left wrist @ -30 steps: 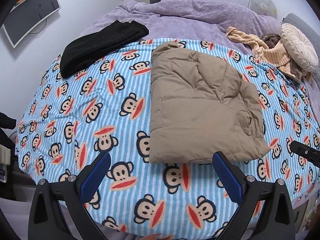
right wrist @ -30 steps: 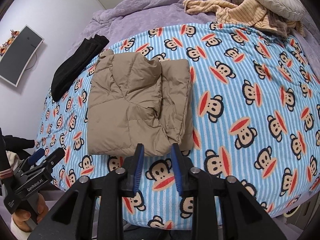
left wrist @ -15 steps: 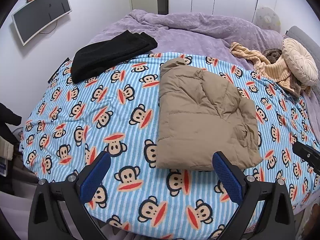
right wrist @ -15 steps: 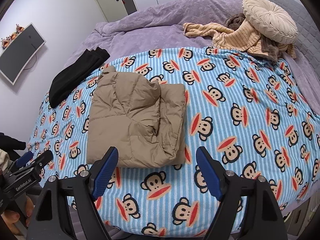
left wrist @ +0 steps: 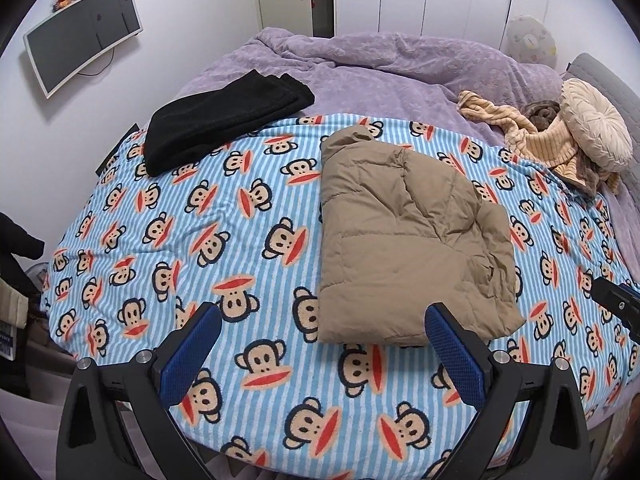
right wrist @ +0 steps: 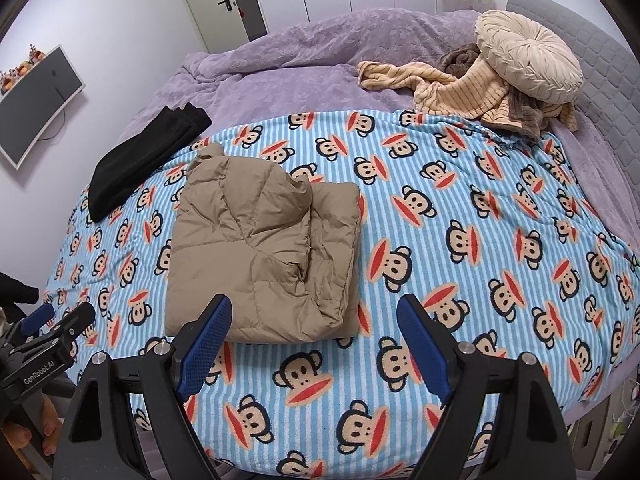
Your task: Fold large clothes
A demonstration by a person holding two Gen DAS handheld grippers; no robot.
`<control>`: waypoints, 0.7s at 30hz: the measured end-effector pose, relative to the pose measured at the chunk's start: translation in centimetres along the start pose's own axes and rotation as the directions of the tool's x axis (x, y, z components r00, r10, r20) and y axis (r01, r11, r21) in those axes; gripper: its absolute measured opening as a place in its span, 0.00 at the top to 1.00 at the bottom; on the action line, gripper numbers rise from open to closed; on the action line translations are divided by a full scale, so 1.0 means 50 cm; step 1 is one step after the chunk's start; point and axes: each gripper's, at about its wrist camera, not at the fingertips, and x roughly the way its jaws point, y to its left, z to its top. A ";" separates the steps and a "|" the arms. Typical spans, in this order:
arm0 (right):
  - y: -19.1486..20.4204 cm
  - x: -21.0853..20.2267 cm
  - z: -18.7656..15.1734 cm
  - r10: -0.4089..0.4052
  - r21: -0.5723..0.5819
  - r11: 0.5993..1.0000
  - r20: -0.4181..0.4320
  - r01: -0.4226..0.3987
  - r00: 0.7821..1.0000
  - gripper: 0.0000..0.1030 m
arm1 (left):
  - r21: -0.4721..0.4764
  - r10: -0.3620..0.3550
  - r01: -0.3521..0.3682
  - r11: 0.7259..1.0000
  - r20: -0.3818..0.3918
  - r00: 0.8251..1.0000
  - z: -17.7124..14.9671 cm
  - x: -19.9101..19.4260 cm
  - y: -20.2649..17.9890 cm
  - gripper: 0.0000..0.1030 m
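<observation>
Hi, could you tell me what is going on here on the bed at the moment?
A person is folding large clothes with a handheld gripper in each hand. The tan puffer jacket lies folded into a compact bundle on the monkey-print blanket. The left gripper and the right gripper are both open, hovering near the bed's edge and touching nothing. A folded black garment lies beyond the jacket.

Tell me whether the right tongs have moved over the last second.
Yes. The right tongs have opened and backed away from the folded tan jacket, whose near edge they nearly touched a second ago.
</observation>
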 end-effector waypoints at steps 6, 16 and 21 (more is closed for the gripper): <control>0.006 -0.002 -0.002 0.000 0.000 1.000 -0.001 0.000 1.000 0.16 | 0.000 -0.003 0.003 1.000 0.005 1.000 0.001 -0.003 0.004 0.01; 0.014 -0.004 0.004 0.003 -0.011 1.000 -0.002 -0.003 1.000 0.16 | -0.003 0.000 0.000 1.000 0.009 1.000 0.001 -0.007 0.008 0.01; 0.013 -0.004 0.003 0.002 -0.010 1.000 -0.002 -0.002 1.000 0.16 | -0.003 0.000 0.000 1.000 0.009 1.000 0.000 -0.007 0.008 0.01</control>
